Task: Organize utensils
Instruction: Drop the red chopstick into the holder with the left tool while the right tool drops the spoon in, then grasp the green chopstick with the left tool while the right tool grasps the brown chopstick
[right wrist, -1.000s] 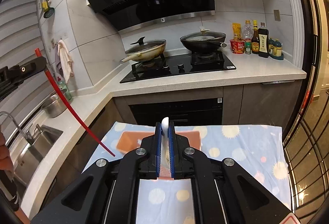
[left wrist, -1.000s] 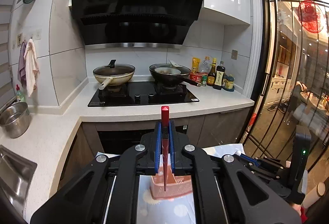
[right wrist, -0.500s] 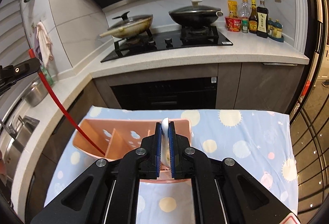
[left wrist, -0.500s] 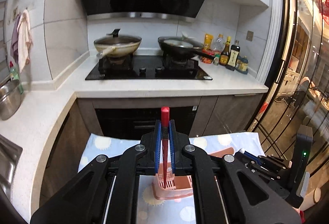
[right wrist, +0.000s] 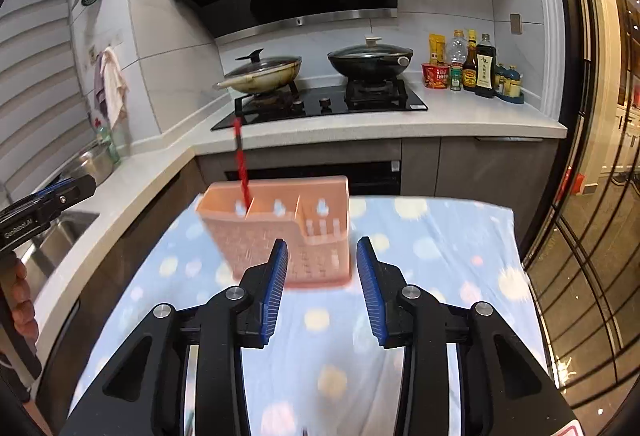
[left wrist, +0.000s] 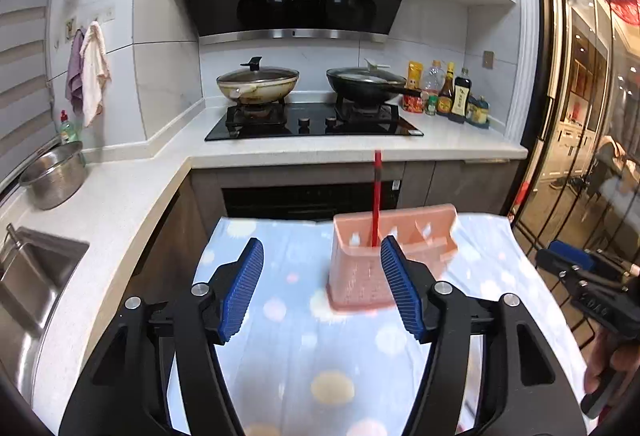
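Through the left wrist view: left tongs (left wrist: pixel 322 286) spread wide and gripping nothing, jaws just opened, the red chopstick (left wrist: pixel 376 204) let go and now standing upright in the left-hand compartment of the pink utensil holder (left wrist: pixel 394 256). Holder upright on the spotted blue cloth of the table (left wrist: pixel 280 316), just beyond the right-hand pad (left wrist: pixel 400 288). Right tongs (left wrist: pixel 576 264) at the far right edge, a hand (left wrist: pixel 608 360) beneath. Probably one utensil sorted; clean retreat wanted next, without knocking the holder.

Through the right wrist view: right tongs (right wrist: pixel 322 286) partly open, jaws just parted too, nothing between the pads; white utensil held a moment ago no longer visible, presumably dropped into the holder (right wrist: pixel 288 232), though not discernible inside. Chopstick (right wrist: pixel 242 168) leaning slightly left out of the leftmost slot. Left tongs (right wrist: pixel 44 204) at the left edge.

Farther off: hob with two lidded pans (right wrist: pixel 260 70), sauce bottles (right wrist: pixel 480 70) to the right, steel pot (left wrist: pixel 54 174) by the sink. Nothing standing between tongs and holder; only the holder itself close enough to be nudged.
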`<state>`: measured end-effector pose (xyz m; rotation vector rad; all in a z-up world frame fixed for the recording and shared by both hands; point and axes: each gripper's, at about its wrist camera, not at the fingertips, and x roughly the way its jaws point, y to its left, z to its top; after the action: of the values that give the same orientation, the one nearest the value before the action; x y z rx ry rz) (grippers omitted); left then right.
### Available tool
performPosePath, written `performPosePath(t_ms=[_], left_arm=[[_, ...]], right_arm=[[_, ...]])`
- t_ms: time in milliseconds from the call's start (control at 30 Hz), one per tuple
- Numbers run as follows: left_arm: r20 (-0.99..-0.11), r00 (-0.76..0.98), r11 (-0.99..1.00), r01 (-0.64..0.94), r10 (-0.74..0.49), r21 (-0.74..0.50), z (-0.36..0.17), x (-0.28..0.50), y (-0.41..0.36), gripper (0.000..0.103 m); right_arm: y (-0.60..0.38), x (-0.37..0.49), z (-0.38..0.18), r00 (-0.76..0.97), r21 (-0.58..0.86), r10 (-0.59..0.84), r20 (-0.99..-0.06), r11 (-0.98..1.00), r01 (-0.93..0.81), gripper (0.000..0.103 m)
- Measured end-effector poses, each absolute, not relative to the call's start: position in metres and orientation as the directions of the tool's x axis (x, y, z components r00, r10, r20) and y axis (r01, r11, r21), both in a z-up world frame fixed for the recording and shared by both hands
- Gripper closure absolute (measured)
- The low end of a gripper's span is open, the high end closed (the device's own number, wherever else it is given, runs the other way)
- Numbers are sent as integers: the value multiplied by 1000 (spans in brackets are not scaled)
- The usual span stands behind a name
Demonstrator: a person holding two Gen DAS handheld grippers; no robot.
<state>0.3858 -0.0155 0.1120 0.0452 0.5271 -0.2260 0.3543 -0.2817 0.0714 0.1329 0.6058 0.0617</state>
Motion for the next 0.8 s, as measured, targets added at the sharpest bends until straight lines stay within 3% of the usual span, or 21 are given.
performPosePath(t_ms=[167, 400, 800], left_arm=[[-561, 807, 976, 218, -186, -9, 74, 314, 0, 33], [-689, 696, 973, 227, -200, -53, -1, 229, 13, 32], [-774, 584, 953, 291, -247, -85, -63, 141, 0, 33]], right_arm=[[-283, 265, 45, 787, 119, 75, -612, 993, -2, 67], [-283, 163, -9, 711, 107, 22, -703, 991, 75, 67], [-257, 101, -81, 626, 118, 48, -778, 990, 71, 69]])
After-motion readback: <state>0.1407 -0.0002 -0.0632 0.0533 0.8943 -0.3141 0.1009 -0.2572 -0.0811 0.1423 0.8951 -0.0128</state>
